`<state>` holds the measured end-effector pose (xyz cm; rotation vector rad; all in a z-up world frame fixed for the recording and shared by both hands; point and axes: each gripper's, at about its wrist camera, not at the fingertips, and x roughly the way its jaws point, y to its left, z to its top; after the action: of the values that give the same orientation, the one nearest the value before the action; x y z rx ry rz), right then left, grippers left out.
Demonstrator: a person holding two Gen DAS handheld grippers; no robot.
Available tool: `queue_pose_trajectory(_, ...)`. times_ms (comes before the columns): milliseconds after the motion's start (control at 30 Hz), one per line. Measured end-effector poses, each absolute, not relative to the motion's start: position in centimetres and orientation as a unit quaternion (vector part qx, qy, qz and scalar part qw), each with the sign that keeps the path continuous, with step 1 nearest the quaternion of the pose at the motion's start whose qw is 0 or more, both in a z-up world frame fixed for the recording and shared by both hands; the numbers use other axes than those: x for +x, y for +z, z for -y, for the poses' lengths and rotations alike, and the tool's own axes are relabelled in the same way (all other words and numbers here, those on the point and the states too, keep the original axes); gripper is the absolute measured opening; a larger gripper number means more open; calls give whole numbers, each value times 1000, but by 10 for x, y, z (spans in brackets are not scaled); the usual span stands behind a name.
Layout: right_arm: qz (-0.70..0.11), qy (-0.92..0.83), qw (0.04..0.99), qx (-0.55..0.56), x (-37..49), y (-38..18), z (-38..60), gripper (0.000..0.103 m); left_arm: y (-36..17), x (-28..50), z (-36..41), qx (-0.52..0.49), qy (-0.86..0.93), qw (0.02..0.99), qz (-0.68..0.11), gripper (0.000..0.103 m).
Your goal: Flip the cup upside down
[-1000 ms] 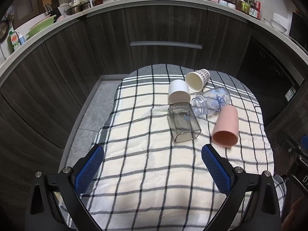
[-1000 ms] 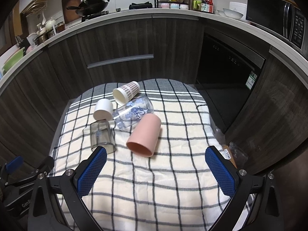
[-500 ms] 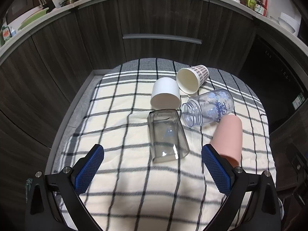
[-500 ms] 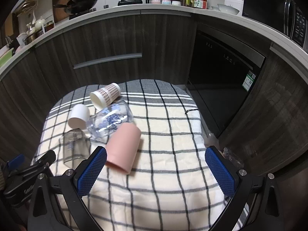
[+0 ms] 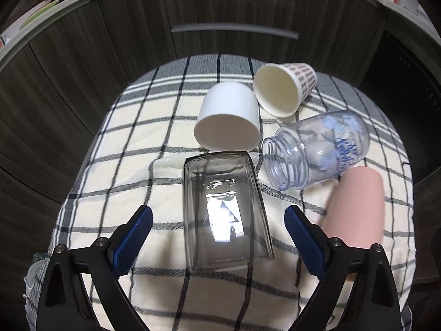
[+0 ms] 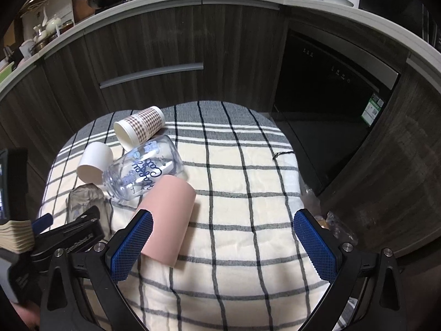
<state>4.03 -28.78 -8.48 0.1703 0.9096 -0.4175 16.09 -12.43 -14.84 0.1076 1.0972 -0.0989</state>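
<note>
A clear grey square glass [image 5: 224, 212] lies on its side on the checked cloth [image 5: 137, 165], mouth toward me. My left gripper [image 5: 217, 240] is open, its blue pads on either side of the glass near its mouth, not touching. The glass also shows in the right wrist view [image 6: 85, 204], partly behind the left gripper's finger [image 6: 69, 237]. My right gripper [image 6: 223, 245] is open and empty; its left pad [image 6: 132, 245] overlaps the mouth end of a pink cup [image 6: 168, 220] lying on its side.
A white cup [image 5: 228, 115], a paper cup with brown check print [image 5: 284, 91] and a clear printed jar [image 5: 317, 151] lie on their sides behind the glass. The pink cup [image 5: 355, 207] lies to its right. Dark cabinets [image 6: 165, 41] and a black appliance [image 6: 330, 110] stand beyond the cloth.
My left gripper has moved forward and down until its pads flank the grey glass. My right gripper has moved forward and left toward the pink cup. The cups have not moved.
</note>
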Motion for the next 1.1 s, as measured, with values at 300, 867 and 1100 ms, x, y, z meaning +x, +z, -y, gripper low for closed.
queue_pose_trajectory(300, -448, -192, 869, 87, 54, -103, 288, 102, -173, 175, 127, 52, -50, 839, -539, 69)
queue_pose_trajectory(867, -456, -185, 866, 94, 29, -100, 277, 102, -154, 124, 110, 80, -75, 839, -533, 67)
queue_pose_trajectory(1100, -461, -181, 864, 91, -13, -90, 268, 102, -147, 67, 105, 80, -118, 826, -545, 67)
